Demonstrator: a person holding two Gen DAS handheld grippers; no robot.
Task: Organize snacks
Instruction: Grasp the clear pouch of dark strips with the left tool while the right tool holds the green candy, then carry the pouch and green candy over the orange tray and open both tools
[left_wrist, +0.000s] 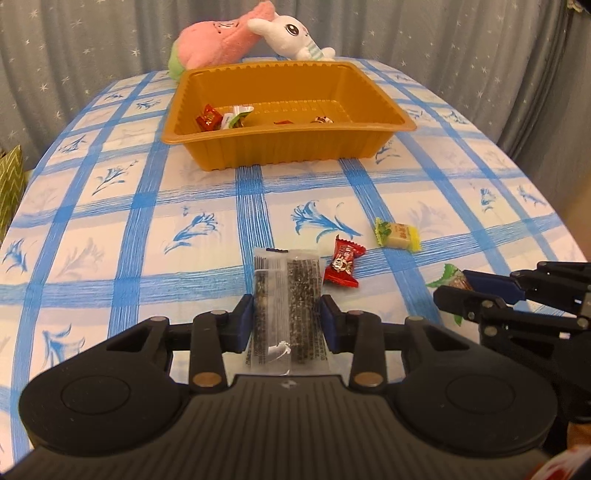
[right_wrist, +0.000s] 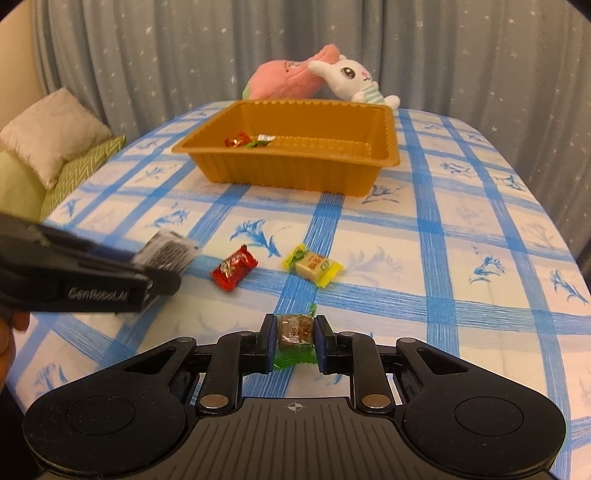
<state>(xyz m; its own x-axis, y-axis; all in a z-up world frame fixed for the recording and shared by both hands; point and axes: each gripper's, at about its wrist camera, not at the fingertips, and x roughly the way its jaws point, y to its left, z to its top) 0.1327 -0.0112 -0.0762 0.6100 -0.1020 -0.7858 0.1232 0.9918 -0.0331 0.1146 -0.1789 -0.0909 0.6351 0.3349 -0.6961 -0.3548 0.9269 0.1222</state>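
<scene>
My left gripper (left_wrist: 287, 314) is shut on a clear packet of dark seaweed snack (left_wrist: 286, 295), held just above the tablecloth; it also shows in the right wrist view (right_wrist: 168, 253). My right gripper (right_wrist: 294, 336) is shut on a green-wrapped brown candy (right_wrist: 294, 332), also seen in the left wrist view (left_wrist: 456, 280). A red candy (left_wrist: 342, 266) (right_wrist: 233, 272) and a yellow candy (left_wrist: 398, 235) (right_wrist: 312, 266) lie on the cloth between the grippers and the orange tray (left_wrist: 288, 147) (right_wrist: 295, 173), which holds several wrapped candies (left_wrist: 221, 118).
A pink plush (left_wrist: 214, 40) and a white rabbit plush (left_wrist: 291, 35) lie behind the tray. The table has a blue-checked cloth (left_wrist: 147, 221). A green sofa with a cushion (right_wrist: 51, 136) stands left of the table. Grey curtains hang behind.
</scene>
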